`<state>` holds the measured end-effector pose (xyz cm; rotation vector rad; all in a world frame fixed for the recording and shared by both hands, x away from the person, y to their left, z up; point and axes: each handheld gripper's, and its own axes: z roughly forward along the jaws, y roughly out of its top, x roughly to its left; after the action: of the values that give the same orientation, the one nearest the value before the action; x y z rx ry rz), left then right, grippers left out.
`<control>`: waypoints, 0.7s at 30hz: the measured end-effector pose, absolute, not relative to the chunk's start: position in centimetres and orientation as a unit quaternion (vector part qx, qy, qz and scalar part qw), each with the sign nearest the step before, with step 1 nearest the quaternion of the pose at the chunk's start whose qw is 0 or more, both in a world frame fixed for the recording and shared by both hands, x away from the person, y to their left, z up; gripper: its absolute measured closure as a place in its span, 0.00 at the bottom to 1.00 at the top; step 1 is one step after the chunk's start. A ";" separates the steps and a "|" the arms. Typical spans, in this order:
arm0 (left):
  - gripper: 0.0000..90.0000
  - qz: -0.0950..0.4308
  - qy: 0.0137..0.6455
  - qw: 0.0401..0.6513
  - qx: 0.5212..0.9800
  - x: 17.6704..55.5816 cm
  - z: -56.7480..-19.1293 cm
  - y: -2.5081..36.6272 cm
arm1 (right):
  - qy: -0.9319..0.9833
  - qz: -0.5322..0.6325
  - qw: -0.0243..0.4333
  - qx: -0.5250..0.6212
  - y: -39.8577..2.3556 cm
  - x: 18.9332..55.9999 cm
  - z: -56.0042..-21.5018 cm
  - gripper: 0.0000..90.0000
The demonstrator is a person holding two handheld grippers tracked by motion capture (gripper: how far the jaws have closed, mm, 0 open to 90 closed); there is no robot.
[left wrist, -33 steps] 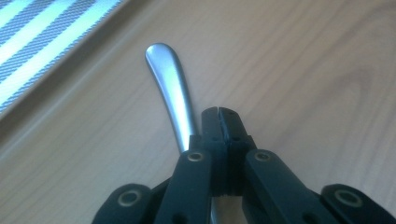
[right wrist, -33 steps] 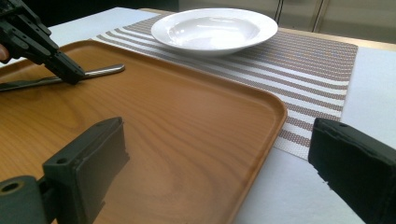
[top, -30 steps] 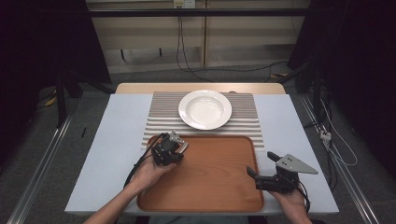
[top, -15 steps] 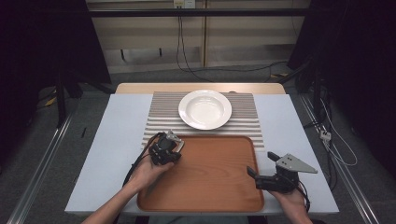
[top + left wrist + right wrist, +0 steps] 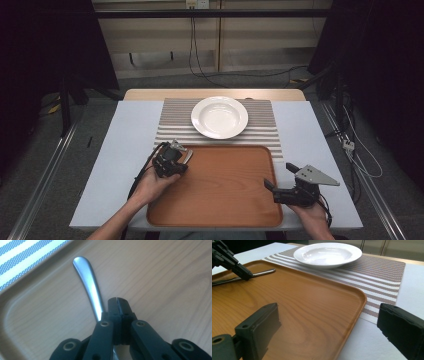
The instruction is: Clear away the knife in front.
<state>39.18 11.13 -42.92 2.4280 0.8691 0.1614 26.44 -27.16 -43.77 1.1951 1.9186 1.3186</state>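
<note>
We hold the left gripper (image 5: 170,161) low at the tray's (image 5: 225,210) far left corner, its fingers (image 5: 117,305) pressed shut with nothing between them; the spoon handle (image 5: 88,287) lies just beside them. Our right gripper (image 5: 290,189) waits, fingers wide open, over the tray's near right edge

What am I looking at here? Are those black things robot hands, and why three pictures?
No robot: a person holds a hand tool with two black jaws in each hand. One camera looks down from above; the others ride on the tools. On the table lie a striped mat with an empty white plate and a wooden tray. The left gripper, its jaws closed together, sits at the tray's far left corner, right beside a metal utensil handle; whether it grips the handle is unclear. The right gripper hovers open at the tray's right edge, holding nothing.
</note>
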 end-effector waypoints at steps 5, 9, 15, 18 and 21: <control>1.00 0.055 0.330 0.276 0.901 39.3 -42.9 11.7 | 0.707 0.487 0.259 0.442 -27.2 26.4 -43.8 0.05; 1.00 0.072 0.334 0.275 0.898 39.3 -43.0 12.4 | 0.708 0.487 0.258 0.441 -27.2 26.4 -43.8 0.05; 1.00 0.078 0.342 0.271 0.896 39.2 -42.9 12.9 | 0.709 0.486 0.257 0.441 -27.2 26.5 -43.8 0.05; 1.00 0.079 0.346 0.272 0.894 39.2 -42.9 13.2 | 0.709 0.486 0.257 0.442 -27.1 26.5 -43.8 0.05; 1.00 0.079 0.350 0.274 0.892 39.1 -43.0 13.3 | 0.710 0.486 0.256 0.441 -27.1 26.5 -43.8 0.05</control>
<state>39.13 13.33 -42.98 2.3985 0.9422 0.2132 26.53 -27.08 -43.83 1.1958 1.9270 1.3181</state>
